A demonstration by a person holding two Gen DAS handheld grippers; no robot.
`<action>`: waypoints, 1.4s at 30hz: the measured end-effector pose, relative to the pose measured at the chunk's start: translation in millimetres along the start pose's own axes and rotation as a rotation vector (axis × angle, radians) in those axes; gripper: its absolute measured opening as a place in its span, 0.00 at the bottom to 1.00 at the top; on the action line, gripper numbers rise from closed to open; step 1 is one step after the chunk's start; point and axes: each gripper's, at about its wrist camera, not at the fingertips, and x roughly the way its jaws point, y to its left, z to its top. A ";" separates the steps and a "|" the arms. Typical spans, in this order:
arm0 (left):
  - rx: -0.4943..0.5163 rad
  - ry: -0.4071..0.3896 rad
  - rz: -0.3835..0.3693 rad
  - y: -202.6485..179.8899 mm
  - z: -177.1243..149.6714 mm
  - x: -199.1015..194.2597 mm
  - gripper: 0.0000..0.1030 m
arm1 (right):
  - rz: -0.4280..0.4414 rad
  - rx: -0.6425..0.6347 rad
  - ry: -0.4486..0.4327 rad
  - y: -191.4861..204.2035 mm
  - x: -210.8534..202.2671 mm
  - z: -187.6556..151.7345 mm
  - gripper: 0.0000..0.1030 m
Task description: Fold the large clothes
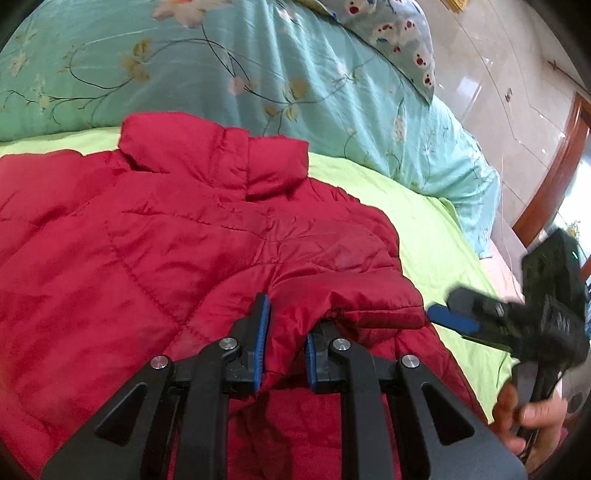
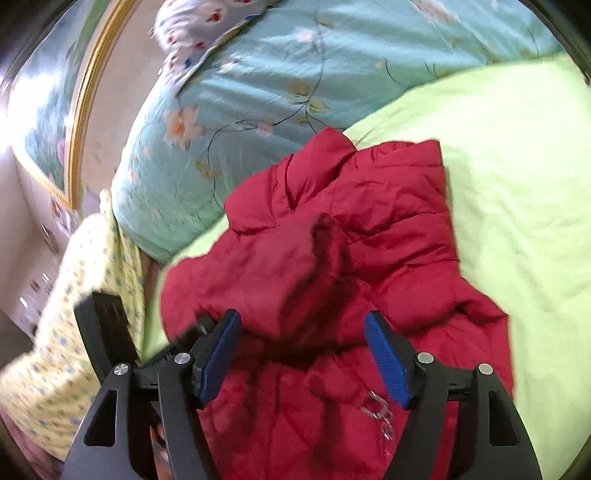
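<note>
Right now the left gripper [image 1: 284, 332] tilts downward over a red quilted jacket [image 1: 155, 240], its jaws clenched on a bunched fold of the jacket's fabric, which fills the narrow gap between the blue pads [image 1: 261, 332]. In the left wrist view the right gripper [image 1: 452, 317] comes in from the right edge, blurred, with one blue pad showing just beside the jacket's folded sleeve; a bare hand [image 1: 528, 417] grips its handle low at the right.

Seen from the right wrist view, the right gripper [image 2: 303, 354] points gently downward with its jaws released and spread wide above the jacket [image 2: 351, 240]; fabric lies below and between the pads [image 2: 388, 358] but they do not press on it. Part of the left gripper's dark body [image 2: 103, 332] shows at the left, blurred.

The jacket lies on a bed, spread over a lime-green sheet [image 1: 424, 221], collar [image 1: 221, 155] toward the head of the bed. Behind it sits a bulky turquoise quilt [image 1: 184, 66] with a floral print, and a patterned pillow [image 1: 399, 33] rests on top of that. A pale yellow spotted cloth [image 2: 74, 295] hangs at the bed's edge. Glossy pale floor tiles [image 1: 498, 92] and a wooden door frame [image 1: 554, 166] show beyond, and a gold-framed picture [image 2: 48, 129] is on the wall.
</note>
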 end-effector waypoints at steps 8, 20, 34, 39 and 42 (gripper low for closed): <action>-0.005 0.003 -0.006 2.3 -3.0 8.7 0.14 | 0.085 0.133 0.091 -25.3 58.4 22.0 0.70; -0.050 0.130 -0.008 13.3 -4.6 13.6 0.28 | 0.037 0.072 0.055 -13.1 59.4 25.3 0.09; -0.023 0.039 0.065 44.4 -0.9 -48.2 0.60 | -0.107 -0.072 -0.044 1.3 20.1 33.9 0.07; -0.044 -0.036 0.136 75.8 20.0 -64.7 0.60 | -0.166 -0.081 -0.028 -6.8 22.2 33.5 0.07; -0.064 -0.038 0.162 93.3 27.8 -58.9 0.60 | -0.208 -0.116 -0.019 -8.9 28.0 30.2 0.07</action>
